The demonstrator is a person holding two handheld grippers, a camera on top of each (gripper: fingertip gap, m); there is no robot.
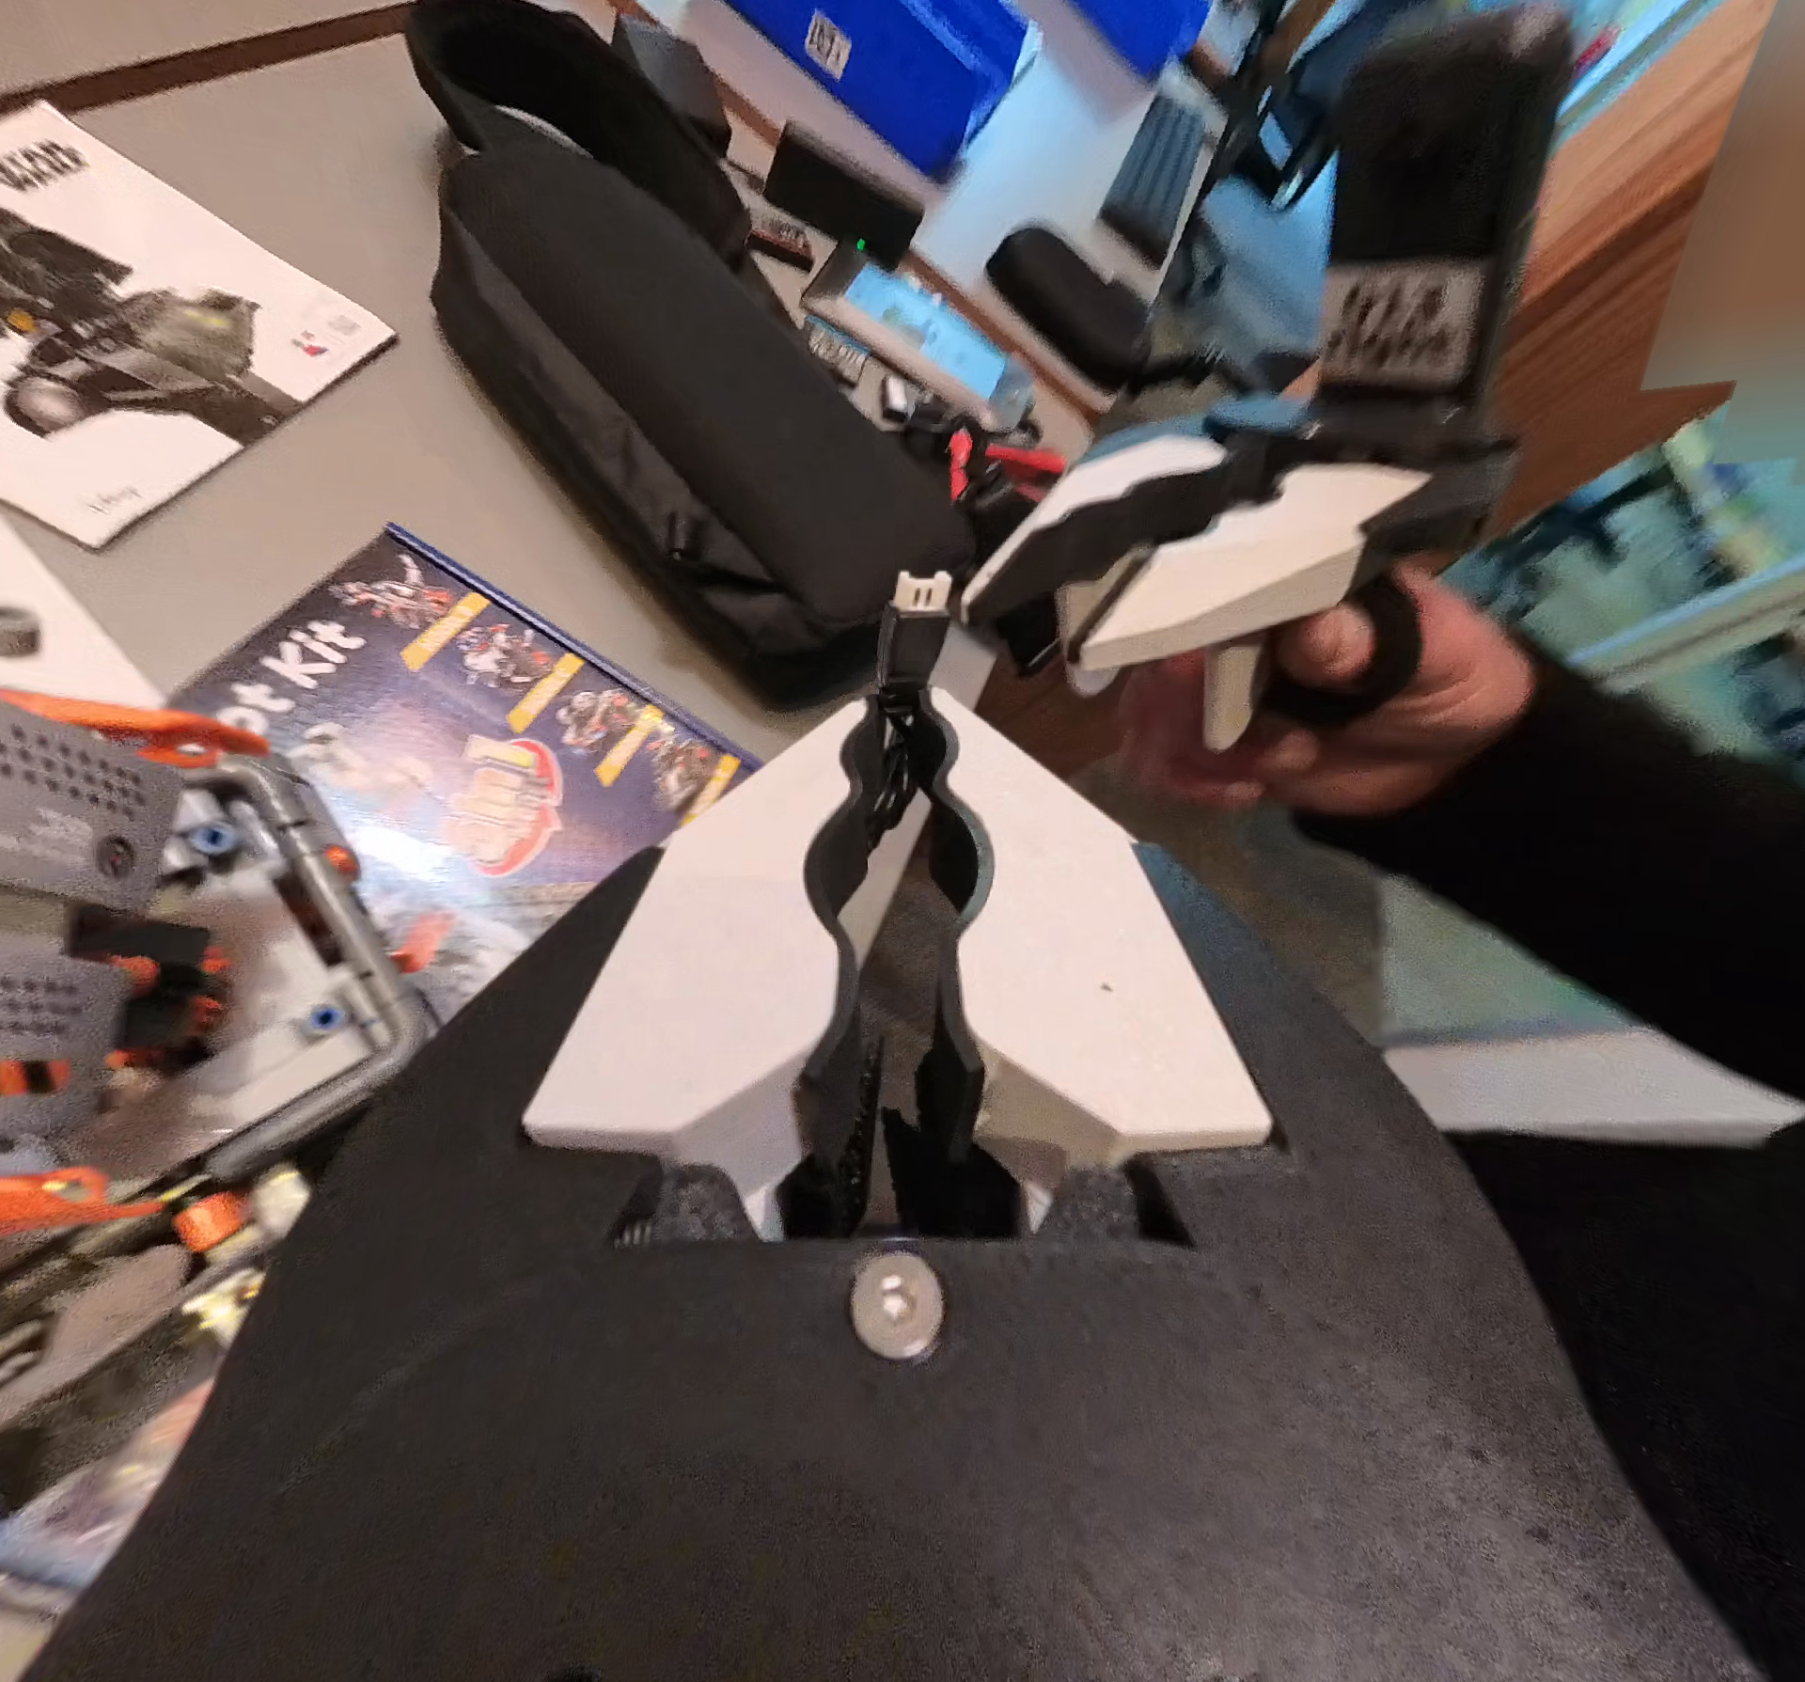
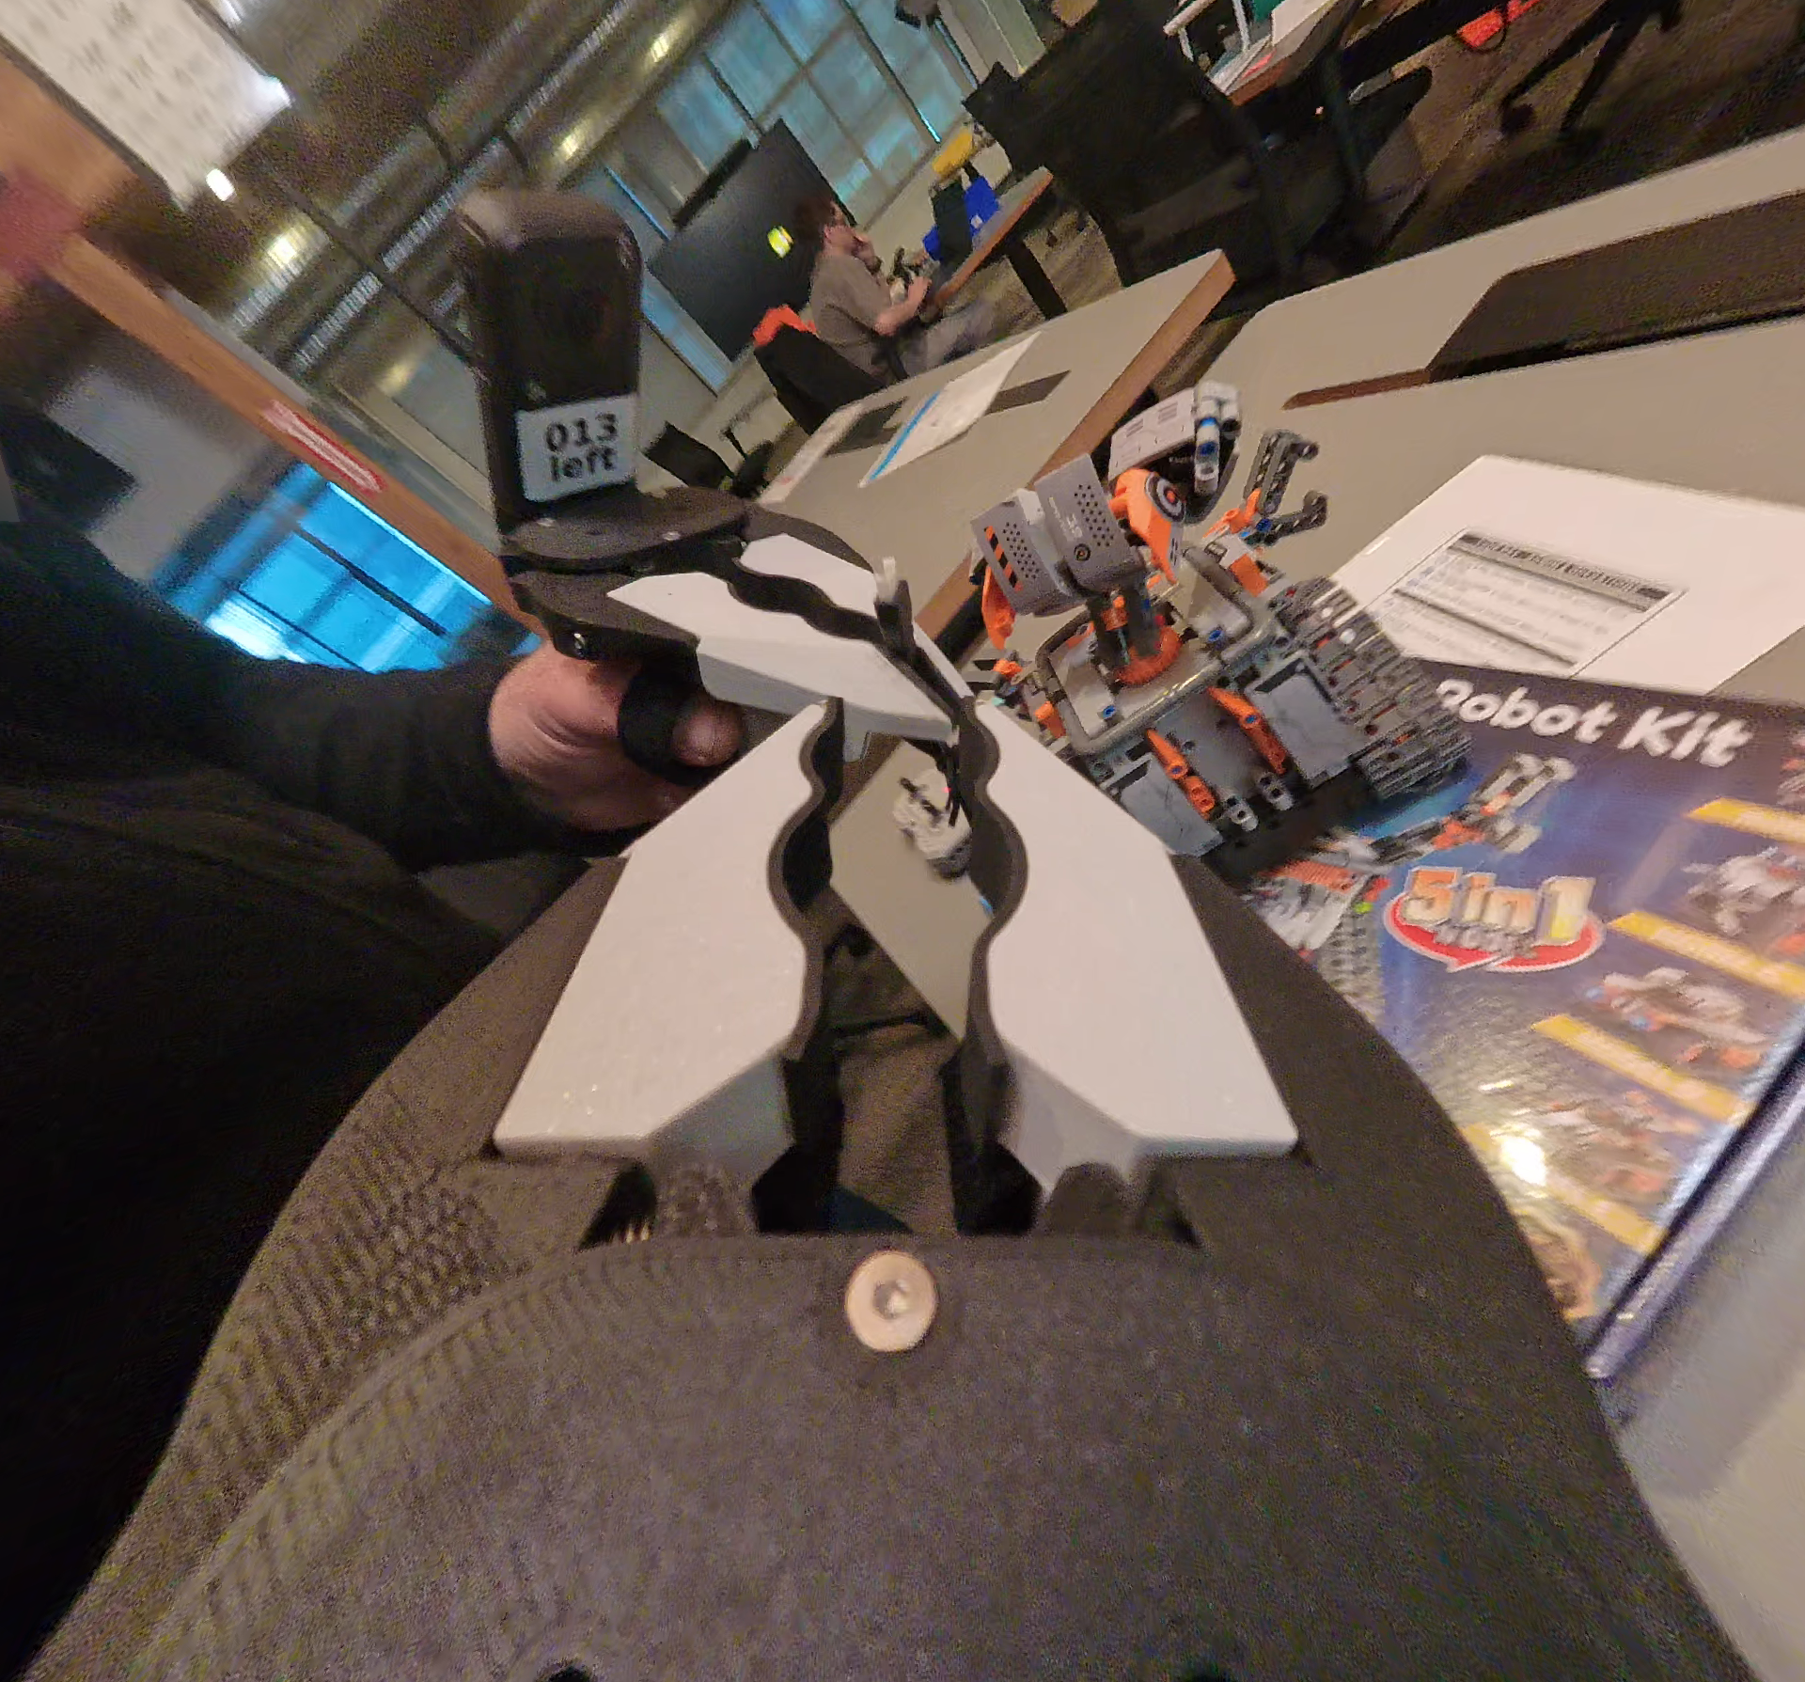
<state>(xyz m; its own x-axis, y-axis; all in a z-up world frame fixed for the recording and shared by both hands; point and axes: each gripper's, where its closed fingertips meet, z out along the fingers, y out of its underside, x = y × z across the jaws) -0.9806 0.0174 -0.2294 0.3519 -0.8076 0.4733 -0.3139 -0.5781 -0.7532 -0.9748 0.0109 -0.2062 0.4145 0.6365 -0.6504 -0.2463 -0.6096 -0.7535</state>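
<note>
Black wires ending in a small white connector (image 1: 922, 588) are pinched between the tips of the left hand-held gripper (image 1: 897, 736), its fingers pressed together on them above the grey surface (image 1: 322, 199). Just beside the connector, the right hand-held gripper (image 1: 1026, 629) hovers with its tips nearly together; whether it grips anything I cannot tell. A toy robot (image 2: 1172, 619) stands partly on a kit box (image 1: 469, 717), with a black bag (image 1: 664, 395) behind it.

A grey table (image 1: 371, 199) carries a black bag (image 1: 625, 346), a printed box (image 1: 508, 736), a booklet (image 1: 146, 316) and a toy robot (image 2: 1192, 658).
</note>
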